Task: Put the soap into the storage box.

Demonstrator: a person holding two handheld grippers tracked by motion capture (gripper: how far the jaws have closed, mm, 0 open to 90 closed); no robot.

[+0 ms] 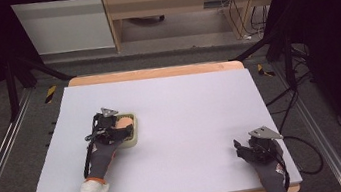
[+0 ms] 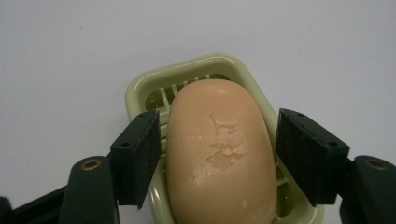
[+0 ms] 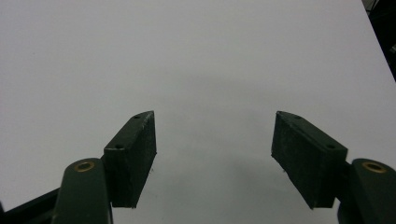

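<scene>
- Pale lilac-white tabletop (image 1: 187, 124) with a wooden rim, on a dark floor; desk furniture and cables behind, metal rails at both sides.
- Soap bar (image 2: 219, 154), peach-coloured, oval, scuffed on its upper face, lies in a pale green soap dish (image 2: 243, 70) with a ribbed bottom. From the high view the dish (image 1: 134, 126) sits left of centre on the tabletop.
- Bare surface all round the dish; nothing stands between it and the near edge but the arm.
- Left claw (image 2: 217, 156) comes over the dish from the near side, jaws spread to either side of the bar. Left pad looks just beside or touching the soap; cannot tell which. Right pad stands apart from it.
- Left forearm in a white sleeve, dark glove on the hand.
- Right claw (image 3: 214, 154) at the near right corner of the tabletop, well apart from the dish, jaws spread wide, holding nothing, bare tabletop below.
</scene>
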